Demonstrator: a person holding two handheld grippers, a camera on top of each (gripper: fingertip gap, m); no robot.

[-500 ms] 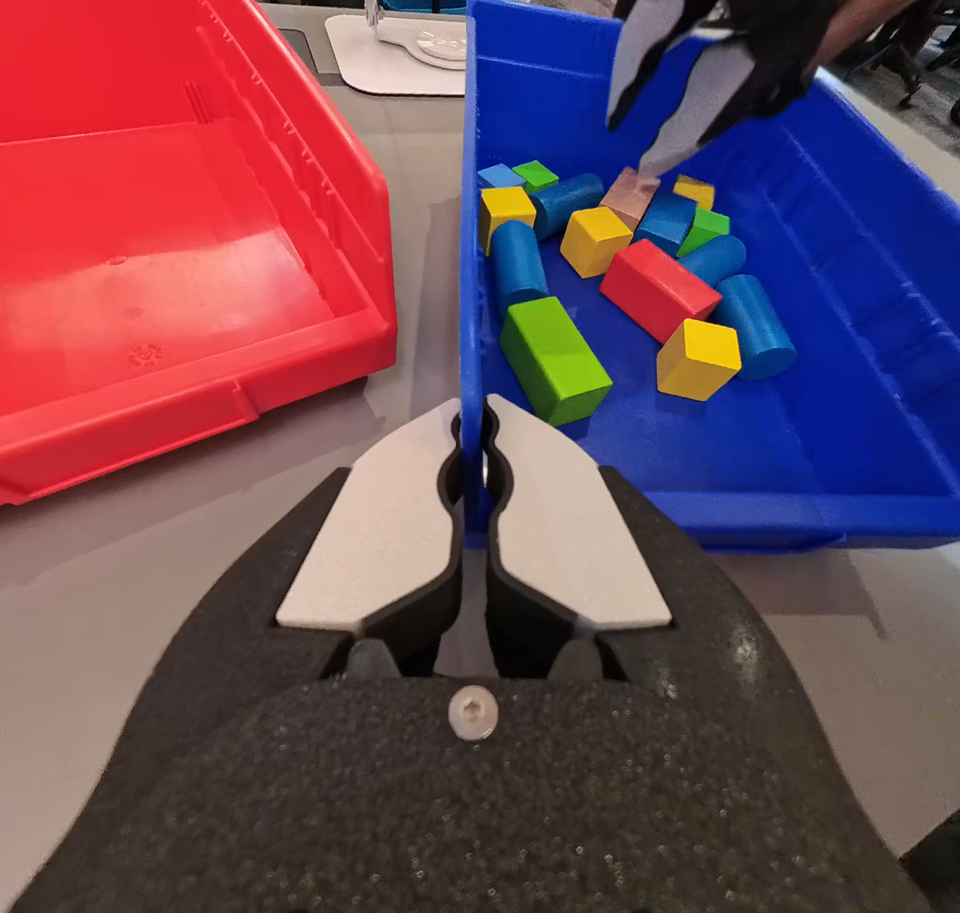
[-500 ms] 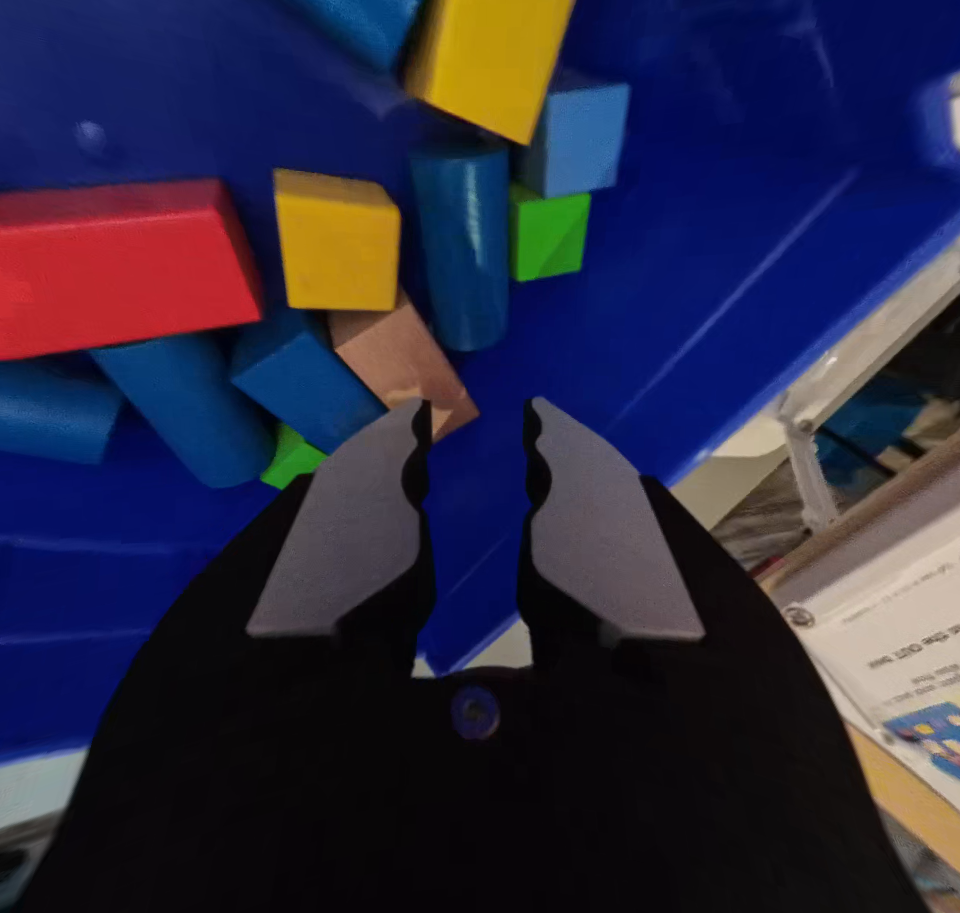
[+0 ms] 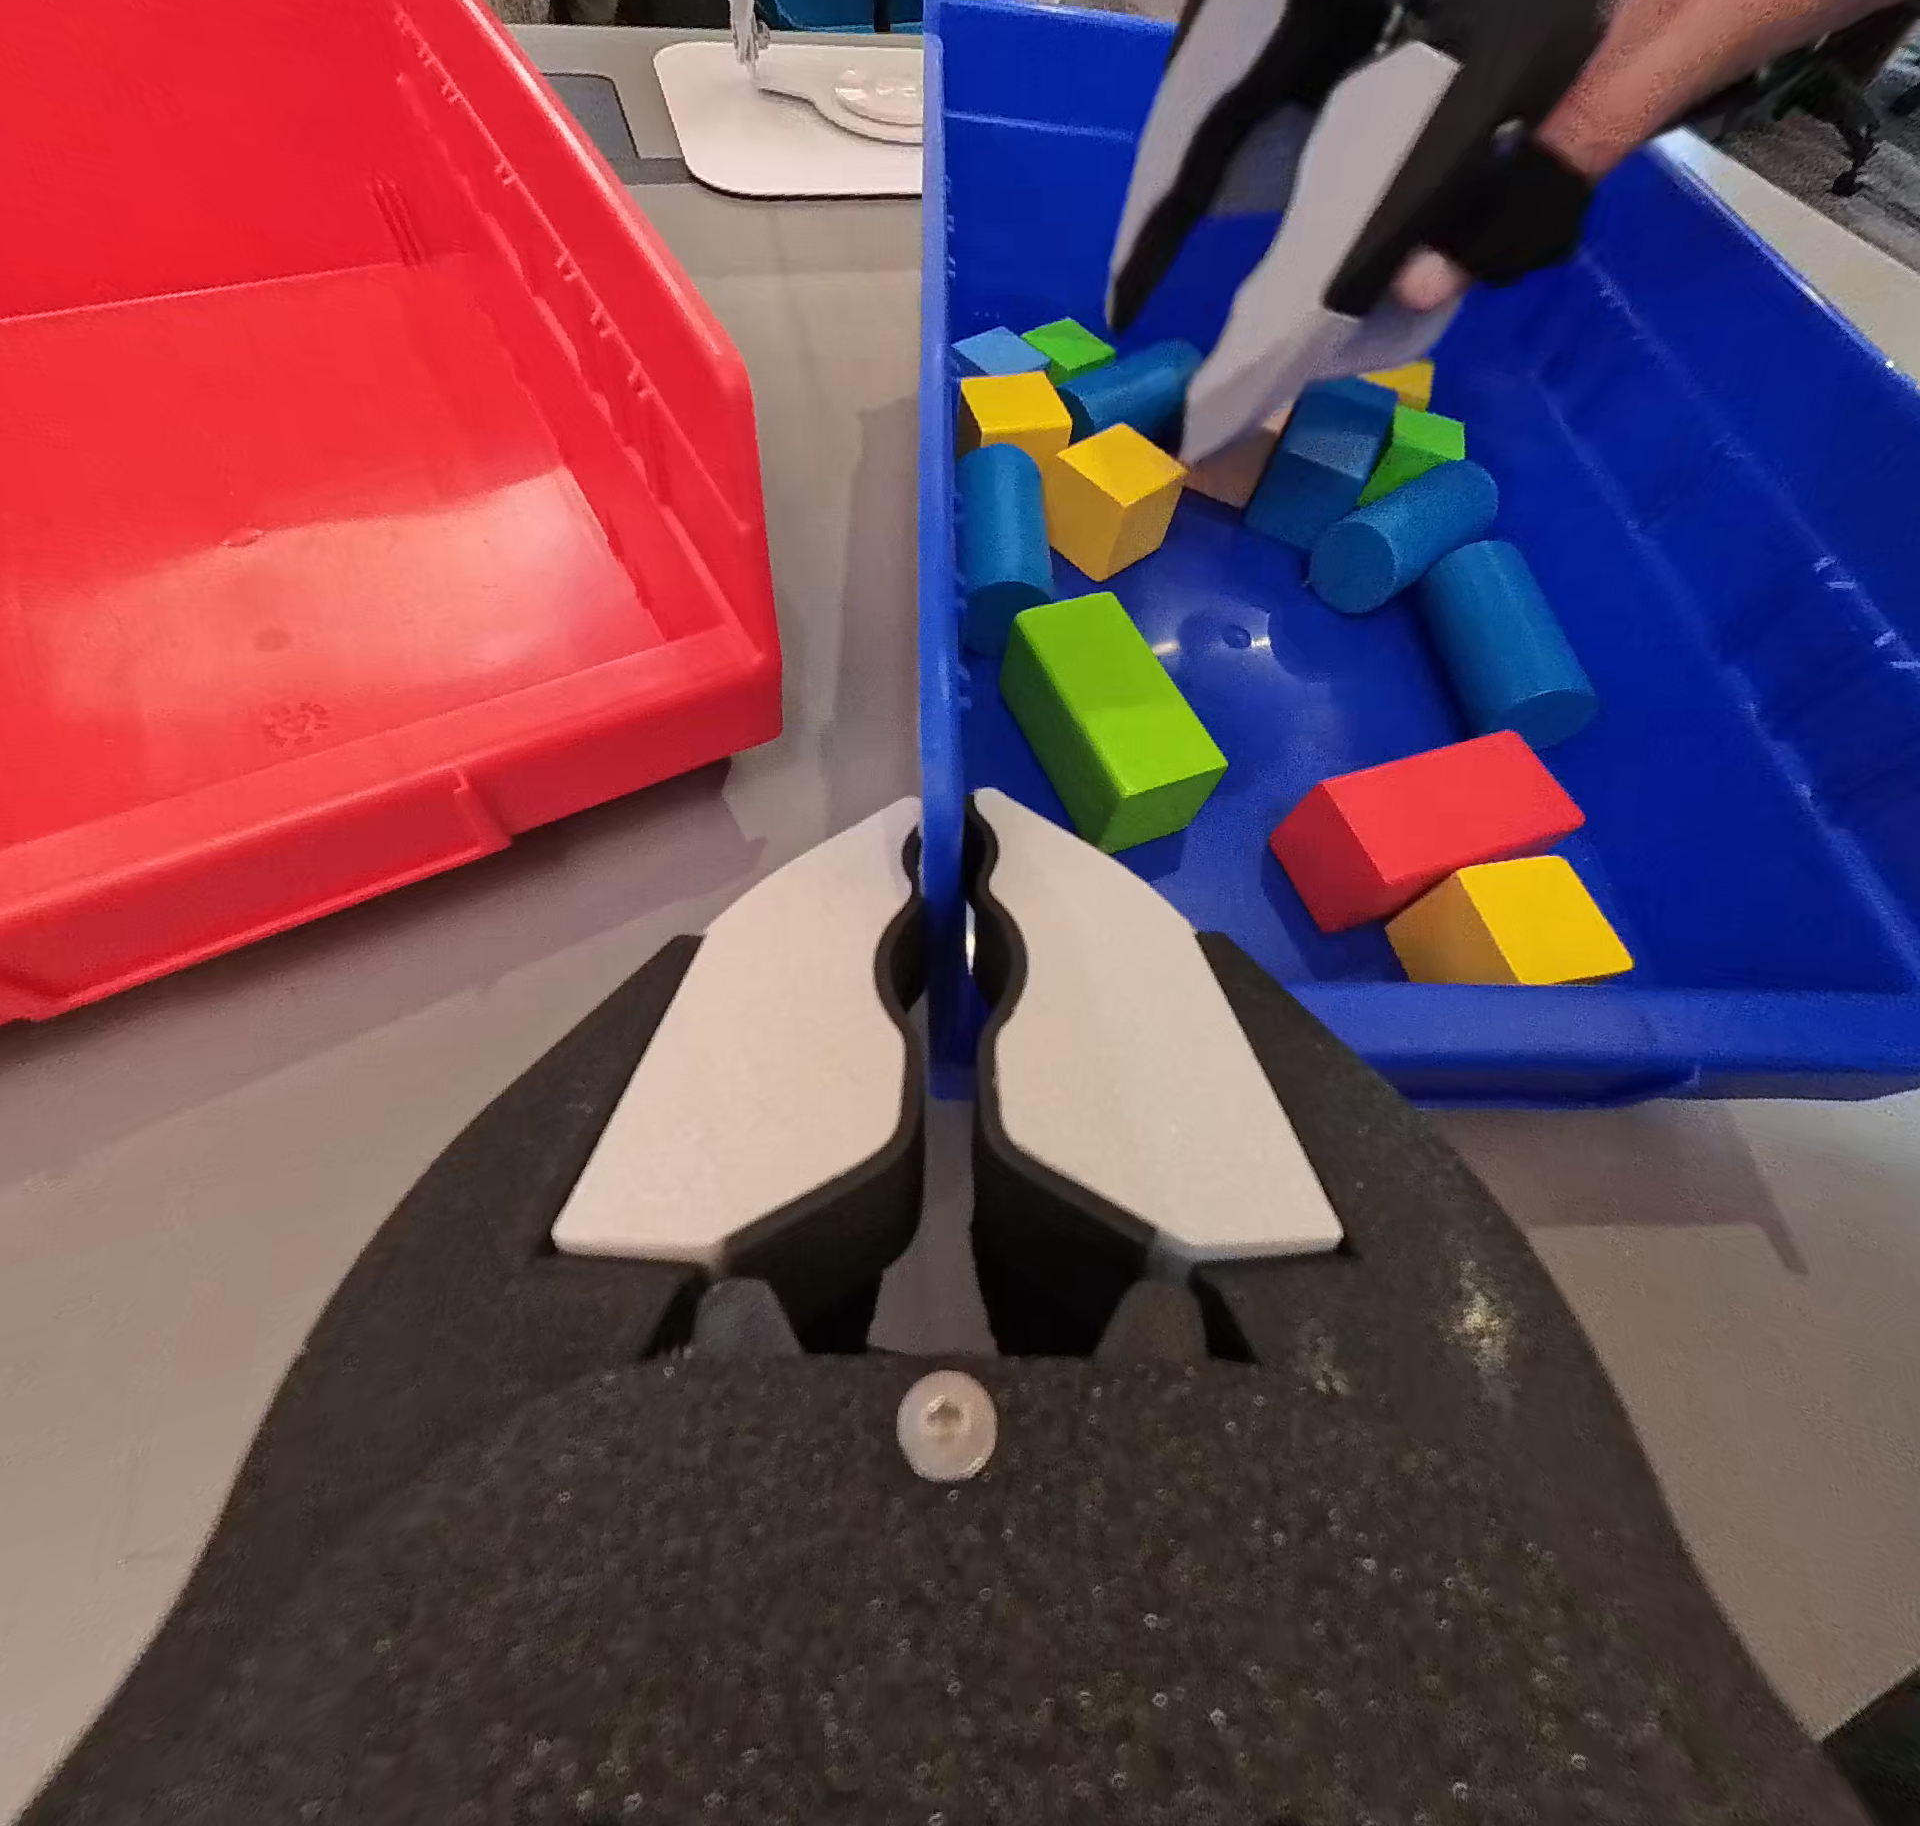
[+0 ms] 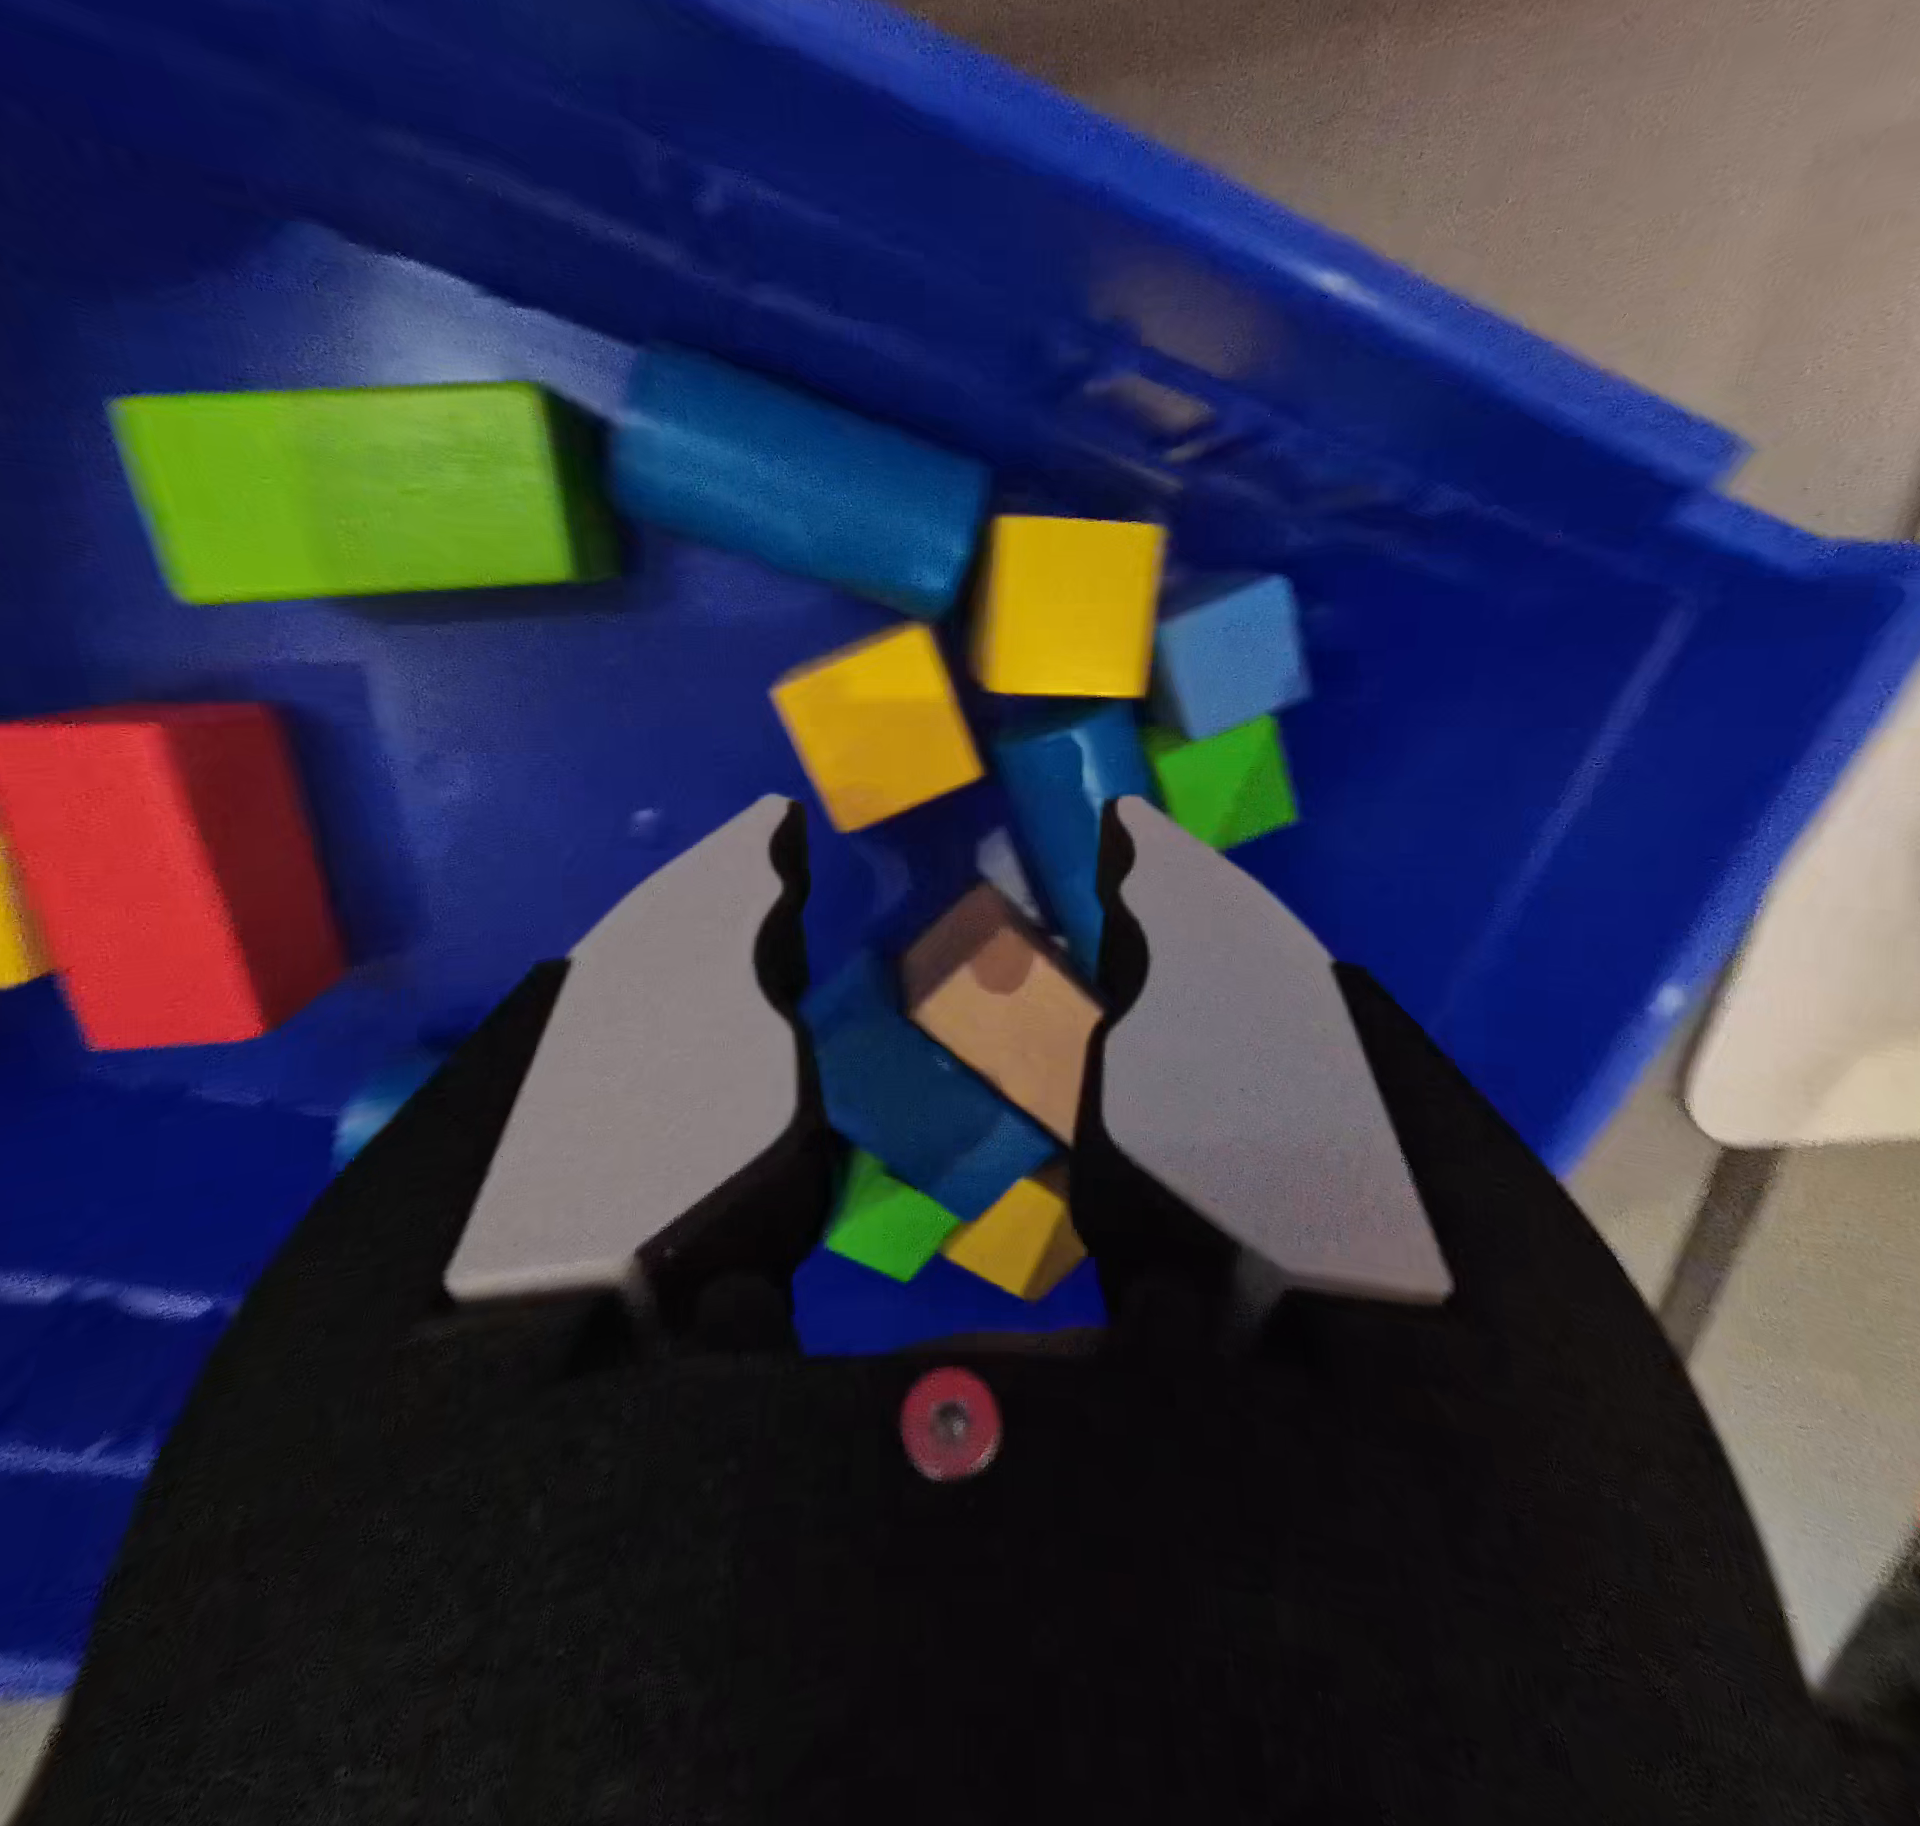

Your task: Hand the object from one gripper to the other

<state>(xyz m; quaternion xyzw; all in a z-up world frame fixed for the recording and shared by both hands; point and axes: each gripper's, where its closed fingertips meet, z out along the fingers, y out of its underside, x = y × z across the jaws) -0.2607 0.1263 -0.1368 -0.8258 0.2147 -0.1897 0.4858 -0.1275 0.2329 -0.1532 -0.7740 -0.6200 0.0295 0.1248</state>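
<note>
Right gripper (image 4: 951,831), jaws spread, is straddling plain tan wooden block (image 4: 1003,1013) beside dark blue wooden block (image 4: 914,1090); risking pinching both; left gripper (image 3: 943,826) is sitting nearly pressed together, holding nothing

Counter (image 3: 312,1205): I see a smooth grey top, glossy, with soft reflections.
Mat (image 3: 769,129): a white pad at 12 o'clock, carrying a clear stand.
Floor (image 3: 1808,155): grey carpet at 2 o'clock.
Beyond: I make out dark chair legs at 11 o'clock.
</note>
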